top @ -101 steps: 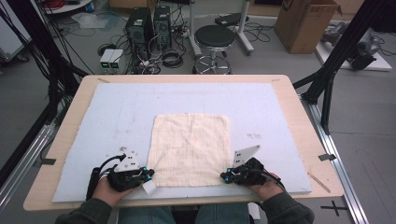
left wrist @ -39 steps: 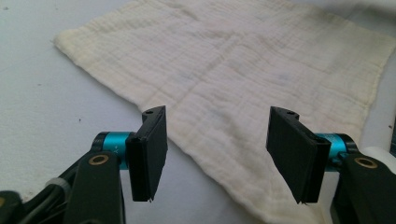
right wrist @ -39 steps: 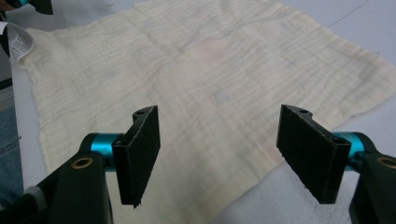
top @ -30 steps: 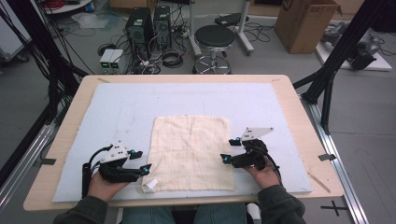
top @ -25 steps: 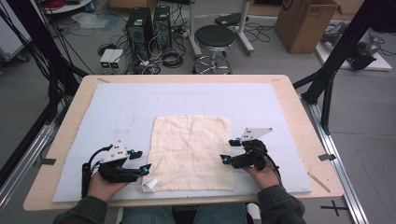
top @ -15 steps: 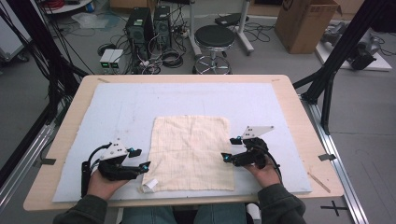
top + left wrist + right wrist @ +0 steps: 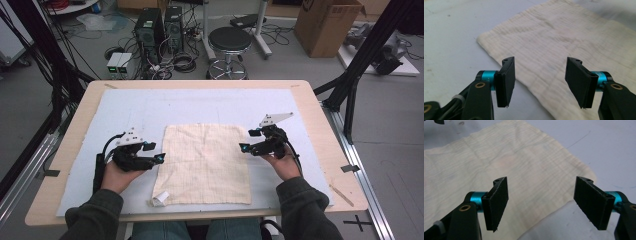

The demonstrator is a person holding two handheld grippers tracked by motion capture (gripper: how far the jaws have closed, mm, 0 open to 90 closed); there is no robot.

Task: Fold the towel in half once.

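the person's face and body are cut off at the bottom of the high view, so i see just two dark sleeves and two hands. the left hand (image 7: pixel 116 176) is partly hidden under the left gripper (image 7: pixel 151 152), and the right hand (image 7: pixel 283 165) sits partly under the right gripper (image 7: pixel 248 140). the far edge of the cream cloth (image 7: pixel 206 162) runs out of the top of both gripper views. one near corner of the cloth is curled over into a small white roll (image 7: pixel 160 198), and what is under the curl is hidden.

the cloth lies flat in the middle of the pale blue mat (image 7: pixel 210 105) on the tabletop (image 7: pixel 320 125), close to the person's side. the left gripper is at the cloth's left edge, and its jaws stand wide apart with nothing between them; that edge runs slanting under the gap. the right gripper is at the cloth's right edge, its jaws also wide apart and holding nothing, with the cloth's edge and corner lying below the gap. i cannot tell if either pair touches the cloth
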